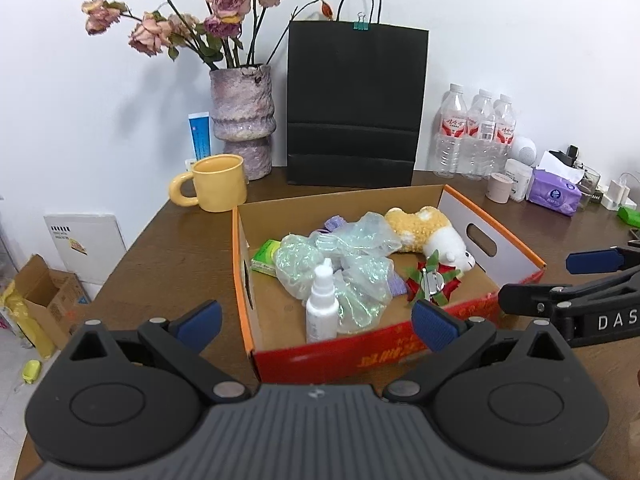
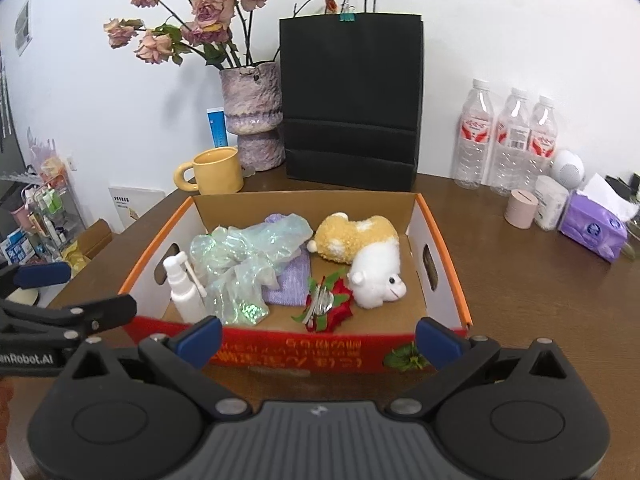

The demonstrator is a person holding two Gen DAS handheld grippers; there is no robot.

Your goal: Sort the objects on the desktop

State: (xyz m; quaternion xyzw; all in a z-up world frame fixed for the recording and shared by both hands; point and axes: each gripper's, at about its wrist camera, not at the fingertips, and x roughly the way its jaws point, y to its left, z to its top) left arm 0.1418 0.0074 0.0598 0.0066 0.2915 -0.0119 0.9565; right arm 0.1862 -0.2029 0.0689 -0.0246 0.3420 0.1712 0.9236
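An open cardboard box [image 1: 494,226] [image 2: 444,232] with orange rims and a red front sits on the brown table. In it lie a white spray bottle [image 1: 321,308] [image 2: 184,288], a crumpled iridescent plastic bag [image 1: 340,264] [image 2: 244,260], a yellow-and-white plush toy [image 1: 432,232] [image 2: 360,252], a red-and-green bow with a metal clip [image 1: 430,282] [image 2: 324,306], a green packet [image 1: 266,258] and a purple cloth [image 2: 290,280]. My left gripper [image 1: 318,326] is open and empty before the box's front left. My right gripper [image 2: 318,338] is open and empty before the box's front wall.
Behind the box stand a yellow mug [image 1: 216,182] [image 2: 214,170], a vase of dried roses [image 1: 242,120] [image 2: 252,112] and a black paper bag [image 1: 354,104] [image 2: 352,100]. Water bottles [image 1: 476,132] [image 2: 512,136], a purple tissue pack [image 2: 592,232] and small jars [image 2: 520,208] sit at right.
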